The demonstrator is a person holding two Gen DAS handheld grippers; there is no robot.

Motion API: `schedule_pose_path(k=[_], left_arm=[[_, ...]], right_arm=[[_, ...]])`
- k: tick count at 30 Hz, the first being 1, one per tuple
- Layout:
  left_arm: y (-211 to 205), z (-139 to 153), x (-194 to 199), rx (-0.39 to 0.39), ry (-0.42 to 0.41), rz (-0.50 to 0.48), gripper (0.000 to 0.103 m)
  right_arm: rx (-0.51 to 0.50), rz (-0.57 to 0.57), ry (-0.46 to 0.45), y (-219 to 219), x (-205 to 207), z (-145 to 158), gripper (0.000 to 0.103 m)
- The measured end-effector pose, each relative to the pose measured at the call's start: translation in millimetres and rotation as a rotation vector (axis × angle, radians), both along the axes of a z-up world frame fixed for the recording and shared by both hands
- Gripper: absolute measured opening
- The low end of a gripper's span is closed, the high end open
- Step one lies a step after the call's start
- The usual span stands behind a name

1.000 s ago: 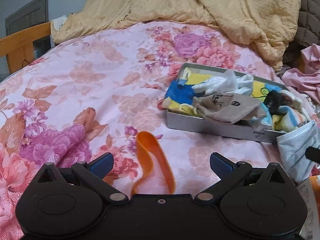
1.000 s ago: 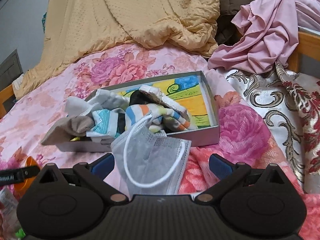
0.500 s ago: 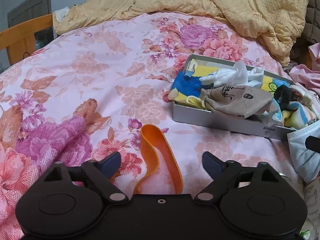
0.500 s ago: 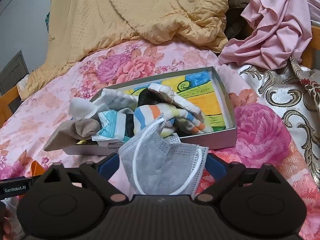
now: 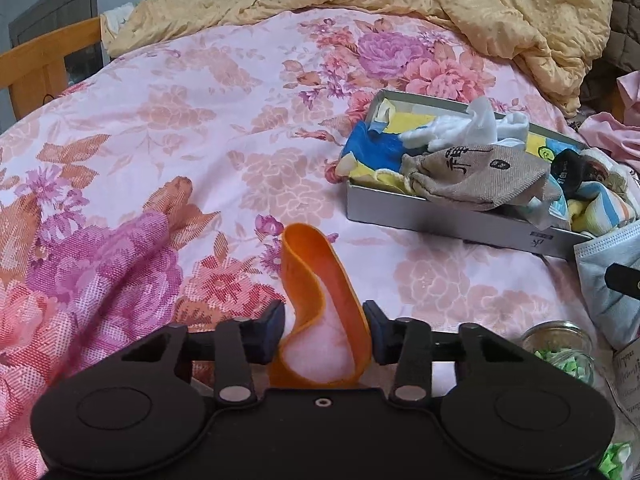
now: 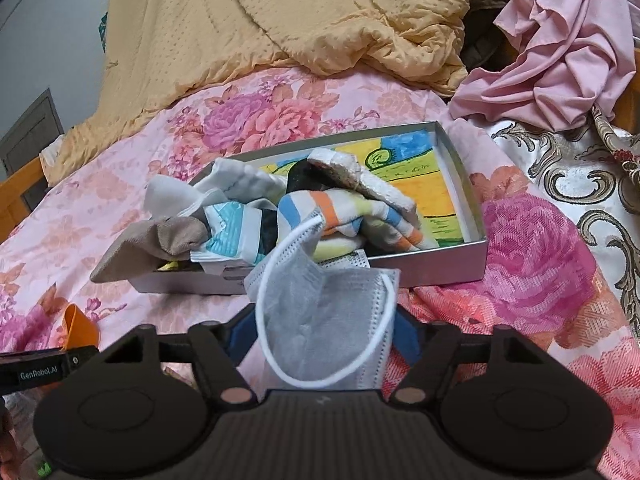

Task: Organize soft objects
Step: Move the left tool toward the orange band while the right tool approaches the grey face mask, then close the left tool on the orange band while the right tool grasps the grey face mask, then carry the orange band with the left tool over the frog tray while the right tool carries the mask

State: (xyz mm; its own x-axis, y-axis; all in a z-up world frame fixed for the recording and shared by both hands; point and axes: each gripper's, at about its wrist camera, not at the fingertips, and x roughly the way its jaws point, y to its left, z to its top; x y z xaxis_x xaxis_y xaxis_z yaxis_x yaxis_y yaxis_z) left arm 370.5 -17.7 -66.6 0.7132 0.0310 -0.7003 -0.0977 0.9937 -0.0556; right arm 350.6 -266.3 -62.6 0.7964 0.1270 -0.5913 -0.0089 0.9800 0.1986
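The left gripper (image 5: pixel 323 336) is closing around an orange band (image 5: pixel 320 300) — a flat loop with one end curled upright, lying on the floral quilt (image 5: pixel 180 128). The blue pads (image 5: pixel 269 330) flank the loop; the right-hand one looks to touch its edge, the other stands just clear, so nothing is pinched yet. The right gripper (image 6: pixel 320 334) is closing too, with a grey face mask (image 6: pixel 324 320) between its jaws; the mask is crumpled, one white ear loop arched over it, and I cannot tell whether the pads press it. Its upper edge leans against the near wall of the box (image 6: pixel 444 270).

Beside the left gripper, at the quilt's near right corner, sits one glass jar (image 5: pixel 560 350) of green bits, close to the mask. To the left of the band the quilt lies bare and wide.

Further on, one shallow grey box rests on the quilt, its floor a yellow, blue and green drawing. Its left half is heaped with socks and cloths — a tan sock (image 6: pixel 152 244) hangs over the near-left rim, a striped one (image 6: pixel 340 220) tops the pile — while the right half is open.

Beyond lie a yellow blanket (image 6: pixel 300 20) and a pink garment (image 6: pixel 560 68).
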Motion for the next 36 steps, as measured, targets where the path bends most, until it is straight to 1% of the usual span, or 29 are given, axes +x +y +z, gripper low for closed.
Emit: schedule_pose_path(k=[1,4,6,9,12,15,19,24,28,36], left_arm=[[1,0,0,-0.008,0.0,0.001,0.041],[2,1,-1,-0.017,-0.001,0.003,0.034],[-1,3,-3,-0.015,-0.006,-0.007,0.027],[-5,4,-4,-0.007,-0.012,-0.031,0.021],[-9,5,-3,0.009,-0.011,-0.045,0.018],[-9,5,-3,-0.002,-0.013,-0.042,0.015],[-9,9,-4,-0.023,-0.027,-0.058,0.012],[-19,17,-5,-0.027,-0.057,-0.101,0.011],[-27,25,-6,-0.029,-0.074,-0.125,0.011],[-46,45,-12,-0.04,-0.119,-0.161,0.011]], right_arm=[[-0.002,0.003,0.001,1,0,0,0.064],[-0.004,0.014,-0.002,2,-1,0,0.057],[-0.007,0.021,-0.006,4,-2,0,0.053],[-0.009,0.031,-0.008,5,-2,1,0.05],[-0.013,0.041,-0.011,6,-3,1,0.044],[-0.01,0.052,-0.013,8,-4,2,0.038],[-0.018,0.075,-0.022,14,-7,5,0.032],[-0.032,0.118,-0.044,25,-13,11,0.026],[-0.026,0.13,-0.055,27,-16,14,0.025],[0.021,0.138,-0.086,22,-21,24,0.024]])
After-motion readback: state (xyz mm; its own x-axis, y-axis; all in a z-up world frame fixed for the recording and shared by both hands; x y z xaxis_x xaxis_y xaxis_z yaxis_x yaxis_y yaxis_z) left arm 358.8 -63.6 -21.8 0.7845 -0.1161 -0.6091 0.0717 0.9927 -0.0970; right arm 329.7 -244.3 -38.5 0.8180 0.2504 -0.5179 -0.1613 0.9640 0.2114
